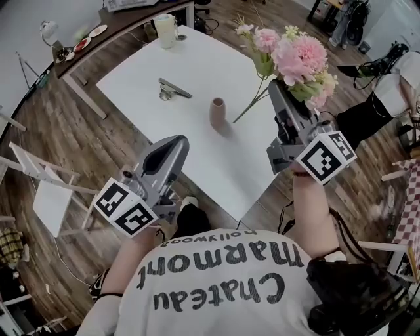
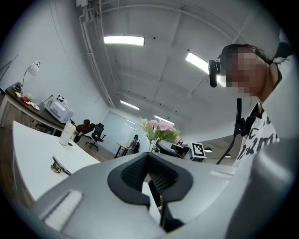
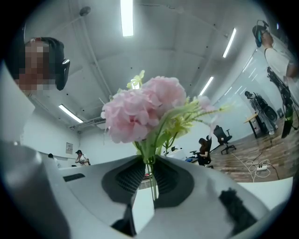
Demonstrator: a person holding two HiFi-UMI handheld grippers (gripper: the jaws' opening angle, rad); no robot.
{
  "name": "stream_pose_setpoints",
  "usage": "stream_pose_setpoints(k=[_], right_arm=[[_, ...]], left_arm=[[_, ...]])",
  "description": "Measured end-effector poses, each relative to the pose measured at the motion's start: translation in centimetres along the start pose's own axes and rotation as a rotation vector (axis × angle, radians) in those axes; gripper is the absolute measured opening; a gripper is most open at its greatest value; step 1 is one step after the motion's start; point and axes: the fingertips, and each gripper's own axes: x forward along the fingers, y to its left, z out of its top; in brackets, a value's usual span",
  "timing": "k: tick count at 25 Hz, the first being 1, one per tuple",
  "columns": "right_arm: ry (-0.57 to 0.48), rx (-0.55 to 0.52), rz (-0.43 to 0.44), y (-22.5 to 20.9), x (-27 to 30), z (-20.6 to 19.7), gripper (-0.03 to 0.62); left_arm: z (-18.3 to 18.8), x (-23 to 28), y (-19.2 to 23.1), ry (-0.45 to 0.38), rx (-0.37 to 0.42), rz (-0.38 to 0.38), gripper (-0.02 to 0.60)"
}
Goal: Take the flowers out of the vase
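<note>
The bunch of pink flowers (image 1: 298, 56) is up in the air over the right side of the white table (image 1: 151, 65). My right gripper (image 1: 277, 88) is shut on its green stems, which trail down and to the left, clear of the vase. In the right gripper view the stems pass between the pads of that gripper (image 3: 148, 161), below the blooms (image 3: 145, 109). The small tan vase (image 1: 217, 113) stands upright and empty on the table. My left gripper (image 1: 174, 143) hovers at the table's near edge, shut and holding nothing (image 2: 148, 158). The flowers (image 2: 159, 130) show beyond it.
A metal clip (image 1: 172, 88) lies on the table left of the vase, and a white jug (image 1: 167, 29) stands at the far edge. A brown side desk (image 1: 125, 20) with dishes is at the far left, a white chair (image 1: 46, 190) at the left, and another person (image 1: 400, 85) at the right.
</note>
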Motion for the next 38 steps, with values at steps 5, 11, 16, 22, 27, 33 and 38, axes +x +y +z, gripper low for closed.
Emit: stream_pose_setpoints(k=[5, 11, 16, 22, 27, 33, 38], right_arm=[[0.047, 0.001, 0.054, 2.2, -4.6, -1.4, 0.062], [0.111, 0.044, 0.108, 4.3, -10.3, -3.0, 0.060], [0.110, 0.102, 0.128, 6.5, -12.9, -2.6, 0.058], [0.086, 0.162, 0.134, 10.1, -15.2, -2.1, 0.058], [0.077, 0.143, 0.093, 13.5, -16.5, -2.7, 0.058], [0.081, 0.148, 0.015, 17.8, -18.7, -4.6, 0.058], [0.064, 0.152, -0.037, 22.3, -20.4, -8.2, 0.059]], left_arm=[[-2.1, -2.2, -4.0, -0.038, -0.007, 0.044, 0.003], [-4.8, -4.8, -10.0, -0.058, -0.027, 0.108, 0.003], [-5.2, -6.9, -14.0, -0.030, -0.022, 0.105, 0.003], [-4.0, -9.7, -15.9, -0.022, -0.001, 0.088, 0.003], [-3.2, -12.6, -16.1, -0.001, 0.006, 0.043, 0.003], [-2.9, -16.5, -16.6, 0.025, -0.008, -0.026, 0.003], [-3.6, -20.3, -16.4, 0.036, 0.008, -0.108, 0.003]])
